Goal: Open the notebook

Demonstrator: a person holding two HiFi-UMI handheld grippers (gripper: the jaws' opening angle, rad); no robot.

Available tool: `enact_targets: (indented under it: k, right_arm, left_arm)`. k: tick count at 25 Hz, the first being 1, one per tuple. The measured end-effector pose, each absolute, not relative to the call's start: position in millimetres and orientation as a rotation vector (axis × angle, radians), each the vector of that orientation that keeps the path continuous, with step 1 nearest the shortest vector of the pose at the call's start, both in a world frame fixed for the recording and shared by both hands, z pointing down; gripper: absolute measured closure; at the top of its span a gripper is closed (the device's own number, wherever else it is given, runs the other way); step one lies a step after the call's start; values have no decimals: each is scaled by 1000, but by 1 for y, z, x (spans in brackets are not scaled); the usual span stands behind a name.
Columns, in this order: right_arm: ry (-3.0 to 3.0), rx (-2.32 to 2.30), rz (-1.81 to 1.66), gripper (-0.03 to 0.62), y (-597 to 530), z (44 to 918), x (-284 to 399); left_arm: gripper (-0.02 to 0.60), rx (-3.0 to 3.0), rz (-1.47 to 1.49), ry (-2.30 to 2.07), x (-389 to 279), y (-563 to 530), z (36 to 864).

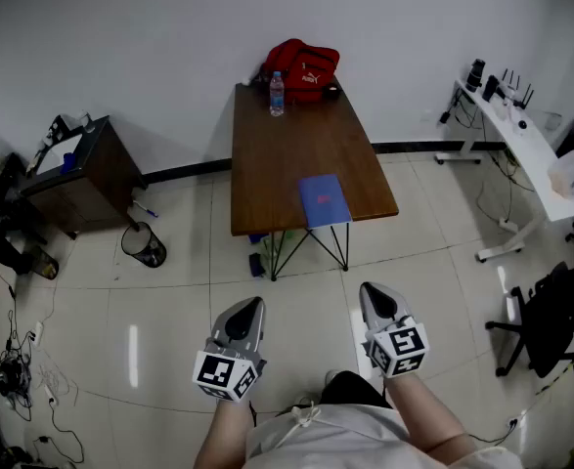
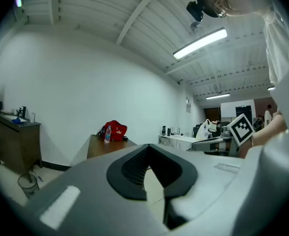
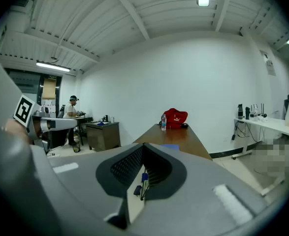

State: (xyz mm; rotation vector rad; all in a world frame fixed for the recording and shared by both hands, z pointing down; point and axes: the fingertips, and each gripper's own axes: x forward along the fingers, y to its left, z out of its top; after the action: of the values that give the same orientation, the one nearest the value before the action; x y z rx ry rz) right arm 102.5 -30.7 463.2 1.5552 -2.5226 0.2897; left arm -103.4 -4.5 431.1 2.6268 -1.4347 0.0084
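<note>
A closed blue notebook lies flat near the front edge of the brown table. In the right gripper view the notebook shows as a thin blue strip just past the jaw tips. Both grippers hang over the floor, well short of the table and touching nothing. My left gripper is shut and empty, its jaws meeting at the tip. To its right, my right gripper is also shut and empty.
A red bag and a water bottle sit at the table's far end. A dark cabinet and a waste bin stand left. At right are a white desk and an office chair. A person stands far off.
</note>
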Motion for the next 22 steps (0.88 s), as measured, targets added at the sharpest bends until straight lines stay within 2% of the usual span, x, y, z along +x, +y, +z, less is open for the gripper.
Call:
enact_targets:
  k: [12, 20, 21, 22]
  right_arm:
    - [-2430, 1537, 363, 586, -176, 517, 116]
    - [-2293, 1485, 497, 587, -295, 584, 133]
    - [-2274, 1475, 525, 572, -306, 594, 135]
    - [-2253, 1463, 556, 508, -316, 606, 138]
  left_arm:
    - [575, 2539, 55, -1462, -103, -129, 477]
    - [575, 2439, 134, -1438, -89, -237, 526]
    - [575, 2424, 144, -1429, -87, -247, 534]
    - [575, 2410, 154, -1419, -84, -255, 541]
